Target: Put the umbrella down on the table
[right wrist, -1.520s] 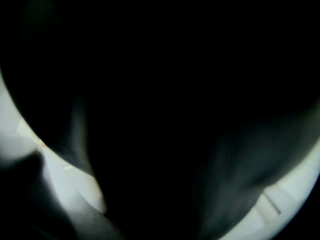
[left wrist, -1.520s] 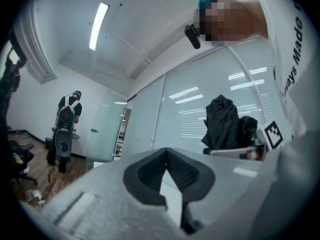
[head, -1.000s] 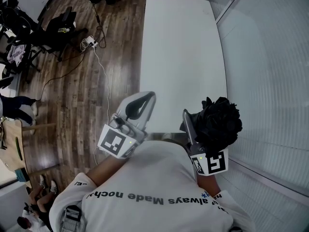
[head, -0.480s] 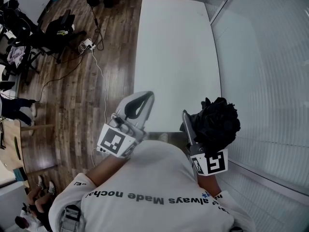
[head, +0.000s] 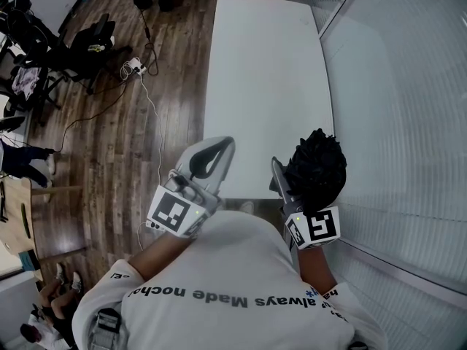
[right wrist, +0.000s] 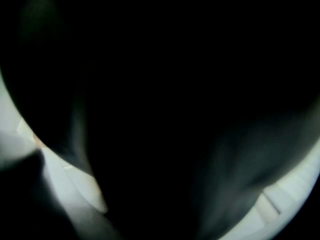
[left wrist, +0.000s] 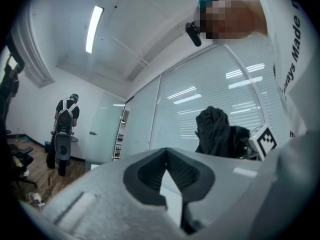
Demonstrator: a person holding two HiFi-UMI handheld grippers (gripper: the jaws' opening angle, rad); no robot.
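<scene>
1. Shows wood floor at far left, with a white cable trailing across it.
2. Holds the left tongs shut tip to tip, nothing between them, over the near left edge of the white surface.
3. Clamps the right tongs wide on the black folded umbrella, dark fabric filling the right gripper view.
4. Has the umbrella at the surface's near right corner, just beside the glass wall; cannot tell whether touching the surface.
</scene>
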